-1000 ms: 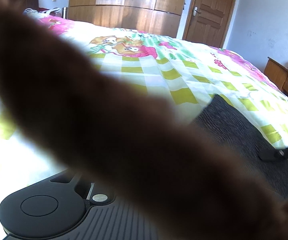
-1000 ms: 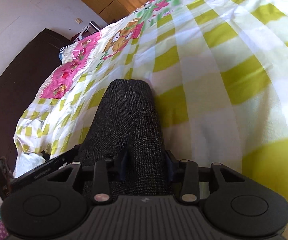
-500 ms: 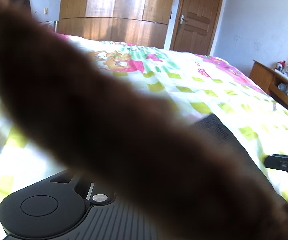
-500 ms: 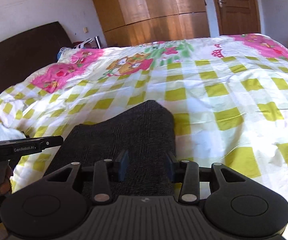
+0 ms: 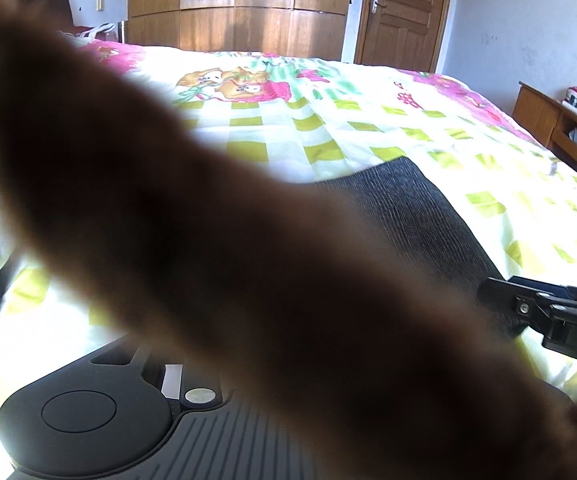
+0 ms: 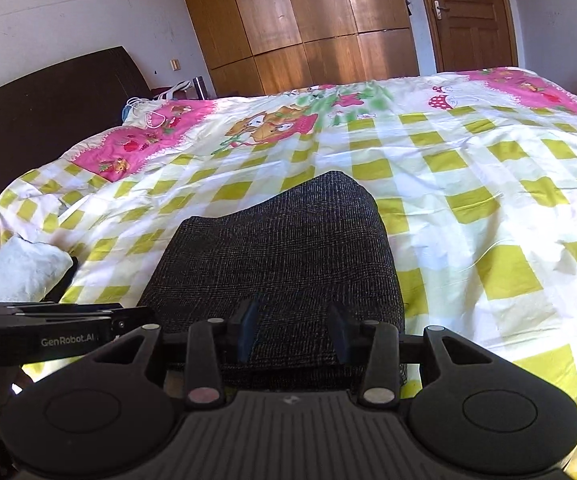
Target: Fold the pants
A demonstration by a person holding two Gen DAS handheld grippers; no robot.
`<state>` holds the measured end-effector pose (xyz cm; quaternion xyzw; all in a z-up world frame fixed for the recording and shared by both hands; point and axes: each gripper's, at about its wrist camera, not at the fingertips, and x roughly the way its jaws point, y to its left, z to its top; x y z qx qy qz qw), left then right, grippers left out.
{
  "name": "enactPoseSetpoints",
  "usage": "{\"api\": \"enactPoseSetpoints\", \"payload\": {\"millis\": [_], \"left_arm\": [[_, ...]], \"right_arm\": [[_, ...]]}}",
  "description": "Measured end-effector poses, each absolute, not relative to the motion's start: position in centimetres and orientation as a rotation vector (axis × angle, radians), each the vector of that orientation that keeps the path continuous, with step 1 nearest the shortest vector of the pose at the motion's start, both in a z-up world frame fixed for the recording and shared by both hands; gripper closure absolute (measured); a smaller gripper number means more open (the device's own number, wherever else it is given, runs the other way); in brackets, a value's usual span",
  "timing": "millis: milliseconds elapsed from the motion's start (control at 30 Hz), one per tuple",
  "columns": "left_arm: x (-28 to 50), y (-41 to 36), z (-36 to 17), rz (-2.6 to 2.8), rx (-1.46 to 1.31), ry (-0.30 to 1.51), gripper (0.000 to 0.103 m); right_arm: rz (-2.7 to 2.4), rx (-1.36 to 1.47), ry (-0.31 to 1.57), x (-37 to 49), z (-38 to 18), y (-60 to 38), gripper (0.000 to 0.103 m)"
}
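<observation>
Lying flat on the bed [image 6: 468, 216], the pants [image 6: 284, 248] are judged soft, light and limp; near-edge corners suit gripping. Right gripper [image 6: 293, 330] jaws are parted, empty; left gripper's [image 6: 60, 320] cannot be told.

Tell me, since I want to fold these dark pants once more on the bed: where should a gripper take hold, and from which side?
Probably the near edge of the pants, approached low from the near side. That edge hangs toward the camera between the right gripper fingers, which are spread apart, while the far rounded end lies flat on the checked quilt, giving less to pinch.
</observation>
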<state>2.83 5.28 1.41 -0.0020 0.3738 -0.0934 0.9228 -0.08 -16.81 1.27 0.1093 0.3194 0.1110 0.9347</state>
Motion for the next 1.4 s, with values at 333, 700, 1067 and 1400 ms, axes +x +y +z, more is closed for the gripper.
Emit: {"api": "enactPoseSetpoints", "payload": {"millis": [333,700,1067,1400], "left_arm": [[0.5,3.8,0.6,-0.183,0.047,0.750,0.035],[0.2,3.6,0.2,-0.154,0.049,0.752,0.017],[-0.4,3.4,0.4,-0.125,0.076,0.746,0.008],[-0.7,3.5,0.7,-0.101,0.075,0.739,0.003]], "right_arm": [[0.233,0.202,0.675,-1.1,-0.2,-16.1,0.050],[0.229,0.184,0.689,-1.1,-0.4,-15.8,0.050],[0.227,0.178,0.703,-1.7,-0.4,-15.7,0.050],[0.226,0.165,0.707,-1.8,-0.5,-15.6,0.050]]}}
